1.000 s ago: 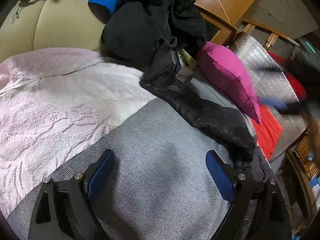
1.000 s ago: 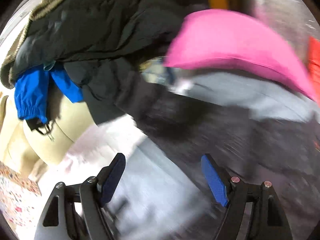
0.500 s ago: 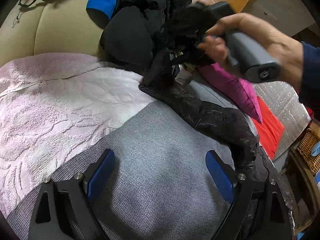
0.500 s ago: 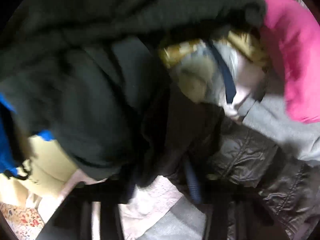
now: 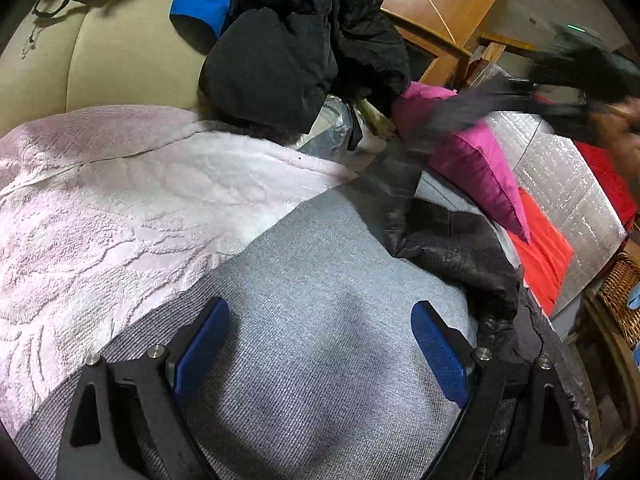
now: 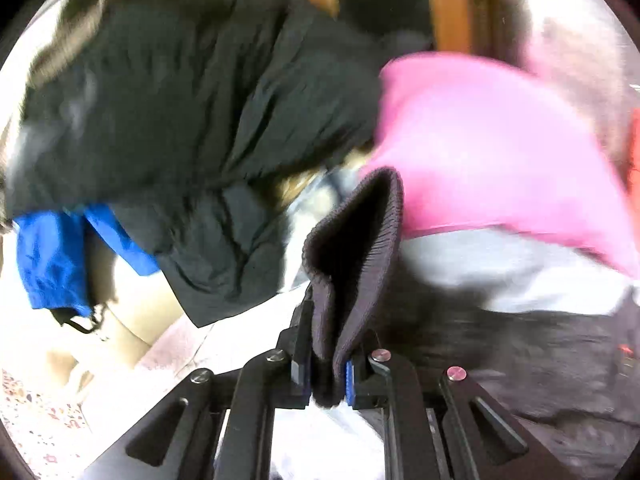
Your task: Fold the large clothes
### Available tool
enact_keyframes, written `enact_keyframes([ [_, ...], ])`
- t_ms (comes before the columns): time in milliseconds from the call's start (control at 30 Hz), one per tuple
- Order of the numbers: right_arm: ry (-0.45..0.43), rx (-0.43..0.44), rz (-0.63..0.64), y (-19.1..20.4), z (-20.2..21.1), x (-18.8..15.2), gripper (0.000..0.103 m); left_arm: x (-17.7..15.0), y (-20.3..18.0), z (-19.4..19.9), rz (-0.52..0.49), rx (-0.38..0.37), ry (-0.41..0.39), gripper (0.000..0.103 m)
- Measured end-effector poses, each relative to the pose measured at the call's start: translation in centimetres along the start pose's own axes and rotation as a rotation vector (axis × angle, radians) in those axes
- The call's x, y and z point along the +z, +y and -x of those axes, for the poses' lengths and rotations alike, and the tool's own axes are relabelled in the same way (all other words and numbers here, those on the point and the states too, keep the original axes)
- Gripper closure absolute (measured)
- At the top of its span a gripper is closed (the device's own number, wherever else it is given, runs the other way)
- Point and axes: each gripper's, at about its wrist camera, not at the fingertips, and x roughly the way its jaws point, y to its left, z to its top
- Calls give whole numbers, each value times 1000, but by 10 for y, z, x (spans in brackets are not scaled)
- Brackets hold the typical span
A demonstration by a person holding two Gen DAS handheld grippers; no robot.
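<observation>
A: Currently, what do the right tongs (image 6: 328, 380) hold?

B: Their jaws have just been closing and now pinch the ribbed cuff (image 6: 356, 248) of a black jacket sleeve (image 5: 452, 112). The cuff stands up out of the jaws, its open mouth facing the wrist camera.

A: Where does the sleeve run from there?

B: In the left wrist view it shows as a dark blurred band. It stretches from the right tongs, at the upper right of that view, down and leftward across the pink cushion (image 5: 476, 160) to the black jacket (image 5: 460, 252) body. That line is the sleeve's long axis.

A: Where is the jacket itself?

B: It lies crumpled on the grey knit garment (image 5: 320, 320), along that garment's right edge and just beside the cushion. Both rest on a pale pink blanket (image 5: 100, 220) spread over a cream sofa (image 5: 112, 60). No desk is in view.

A: State of the left tongs (image 5: 320, 352)?

B: They stand wide apart and hold nothing. They hover over the grey knit garment. Whether the pads touch the knit cannot be told.

A: Which hand is nearer the jacket body?

B: The left. The body lies ahead and to the right of the left tongs, near the right finger (image 5: 438, 354). Judgement: the coming move turns on drawing the sleeve out along its axis, away from the heap of dark clothes (image 5: 280, 60), while the left tongs are placed to pin or take the body.
</observation>
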Motion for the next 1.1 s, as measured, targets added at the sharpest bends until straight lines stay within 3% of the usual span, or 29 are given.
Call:
enact_keyframes([
  [133,-100,-39,-50,-48,101,-14,91,7,-6,-5,-1,12,39,9],
  [233,-147,-73,-85,-85,157,-29,91,19,-13,-12,-1,46,111,8],
  [300,-169,-81,-103,-103,182,-38,91,30,-17,-13,40,80,183,8],
  [333,-183,-89,-116,-118,198,-48,91,36,-18,-11,91,55,206,8],
  [367,-192,-93,-126,-127,206,-54,91,44,-22,-2,174,-28,199,8],
  [467,-213,-101,-153,-154,228,-62,91,55,-51,9,276,-200,203,8],
  [567,-224,-108,-176,-177,238,-73,91,52,-98,-13,401,-451,352,7],
  [600,-227,-111,-186,-183,241,-77,91,45,-111,-28,495,-522,424,7],
  [700,-234,-116,-205,-205,254,-87,91,20,-137,-72,777,-631,574,7],
  [767,-237,-121,-203,-211,258,-90,91,9,-151,-93,894,-642,616,7],
  [900,-250,-129,-184,-221,270,-92,91,7,-166,-113,962,-611,584,7],
  [1100,-255,-130,-143,-225,275,-98,91,-1,-170,-145,1036,-525,615,7],
])
